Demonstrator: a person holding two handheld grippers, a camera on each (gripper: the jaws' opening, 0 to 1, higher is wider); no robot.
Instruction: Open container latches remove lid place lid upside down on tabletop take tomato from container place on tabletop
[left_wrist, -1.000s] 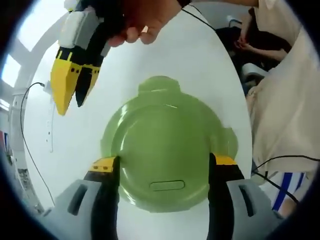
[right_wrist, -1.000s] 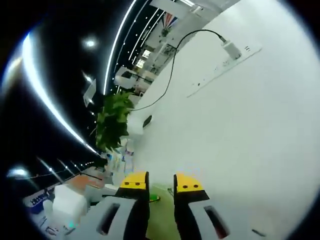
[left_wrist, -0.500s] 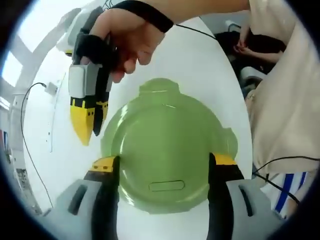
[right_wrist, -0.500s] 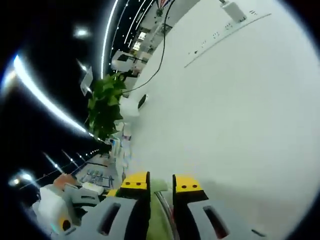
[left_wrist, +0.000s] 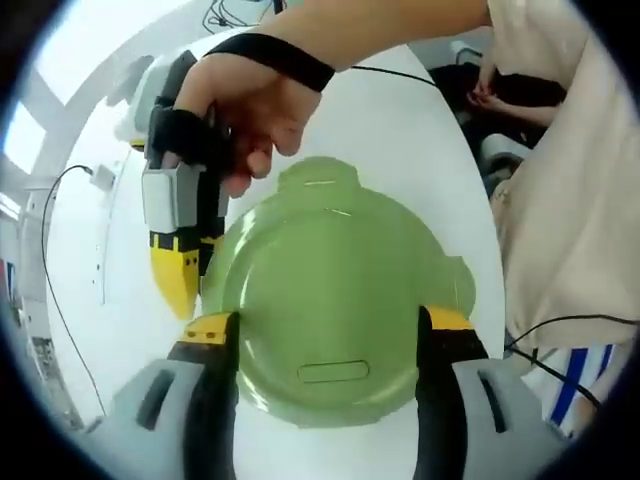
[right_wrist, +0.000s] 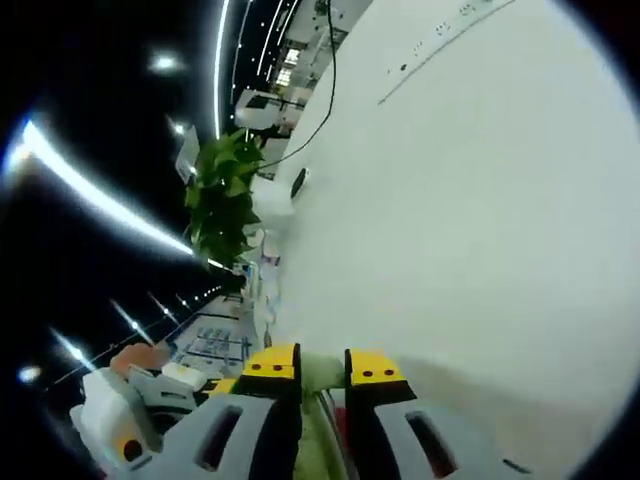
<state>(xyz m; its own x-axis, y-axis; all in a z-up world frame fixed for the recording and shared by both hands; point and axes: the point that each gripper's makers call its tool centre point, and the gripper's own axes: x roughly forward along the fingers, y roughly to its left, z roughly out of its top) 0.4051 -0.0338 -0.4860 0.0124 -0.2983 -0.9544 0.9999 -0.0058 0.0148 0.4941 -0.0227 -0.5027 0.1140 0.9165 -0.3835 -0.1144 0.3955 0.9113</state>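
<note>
We brace the green lid (left_wrist: 335, 295) between our left gripper (left_wrist: 325, 335) jaws, spread wide, while the nearly closed right gripper (left_wrist: 183, 275) probes its side latch.

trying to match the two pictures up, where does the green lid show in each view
Left gripper view: the green lid lies mid-frame on the white table, between this view's own jaws.
Right gripper view: a green sliver of it shows at the bottom, between the jaw tips.
Shared landmark: the cable on the table.
</note>
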